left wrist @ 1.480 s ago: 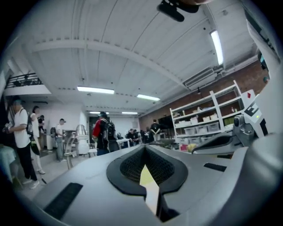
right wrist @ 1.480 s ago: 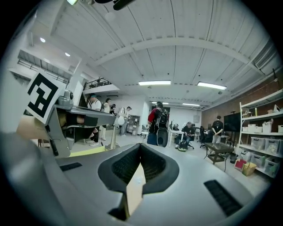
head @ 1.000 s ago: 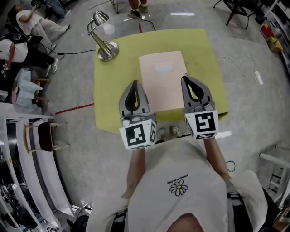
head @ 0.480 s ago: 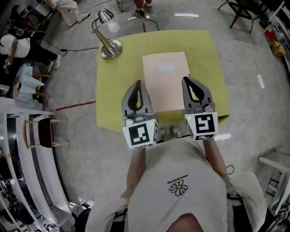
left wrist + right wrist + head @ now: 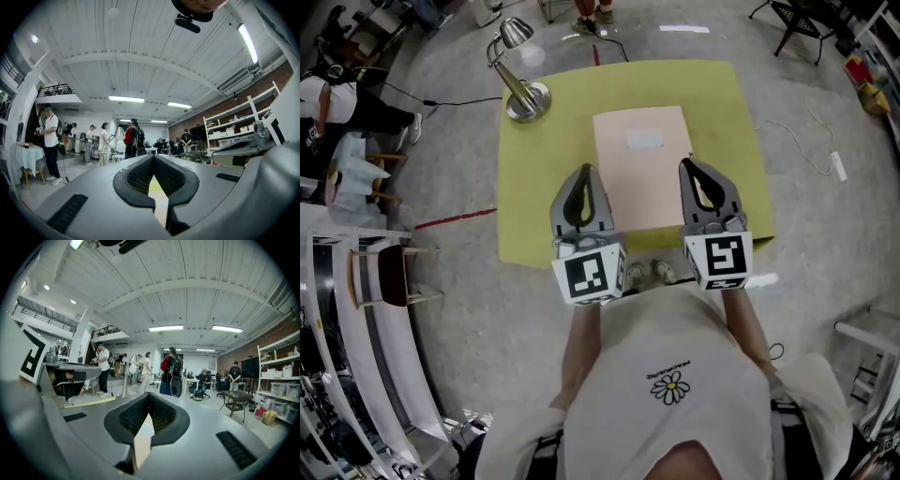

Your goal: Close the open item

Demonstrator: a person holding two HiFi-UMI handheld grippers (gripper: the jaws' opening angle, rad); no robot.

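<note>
A yellow table (image 5: pixel 534 187) stands on the grey workshop floor before you, with a desk lamp (image 5: pixel 517 75) at its 10 o'clock corner and the tan folder (image 5: pixel 642 178) lying flat and shut at its middle. Your left gripper (image 5: pixel 584 169) hangs at the folder's 7 o'clock and your right gripper (image 5: pixel 687 162) at its 5 o'clock, both level, jaws pressed together on nothing.
</note>
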